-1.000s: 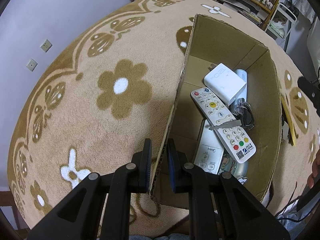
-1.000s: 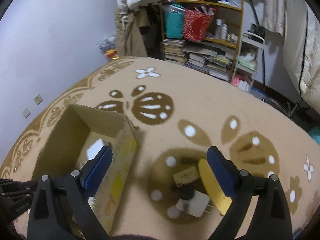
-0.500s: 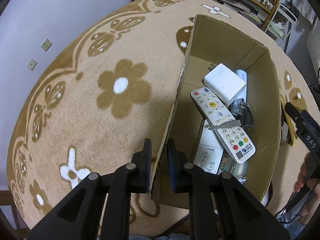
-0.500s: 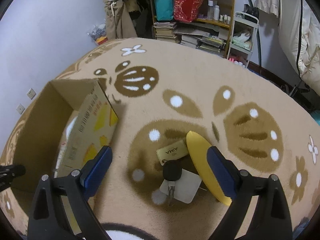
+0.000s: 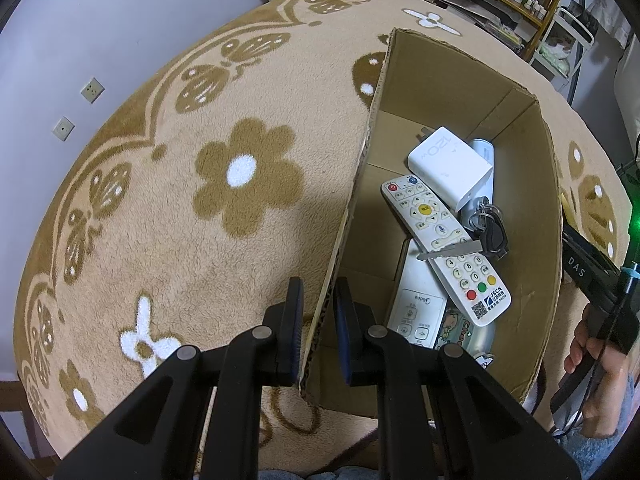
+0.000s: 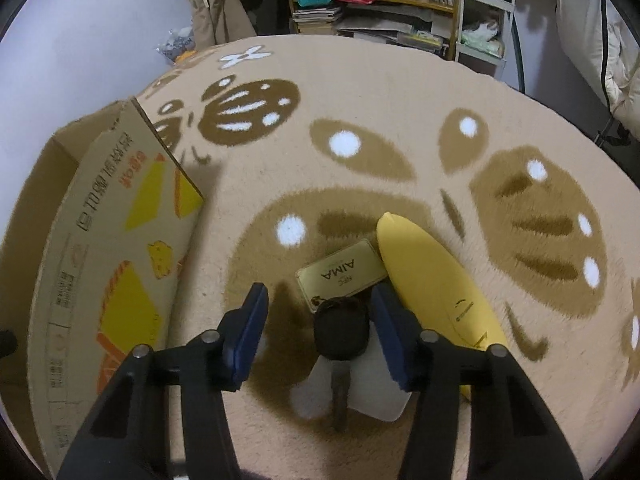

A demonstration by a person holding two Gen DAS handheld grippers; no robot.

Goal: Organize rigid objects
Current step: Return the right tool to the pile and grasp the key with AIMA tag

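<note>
My left gripper (image 5: 318, 330) clamps the cardboard box (image 5: 432, 80) by its near wall; remotes and keys lie inside, ahead to the right. My right gripper (image 6: 318, 330) is closing around the black key (image 6: 340, 332), pads not touching, gold card (image 6: 340, 276) just ahead, yellow case (image 6: 432, 276) against its right finger, bare carpet (image 6: 360, 92) beyond.

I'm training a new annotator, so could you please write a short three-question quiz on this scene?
1. True or false: the left gripper clamps the brown cardboard box by its wall.
2. What lies between the closing right gripper jaws: A) long yellow plastic case, B) black-headed key, C) gold rectangular AIMA card?
3. Fill in: a metal key blade lies across the white ____ inside the box.

Key: 1 true; 2 B; 3 remote control.
</note>
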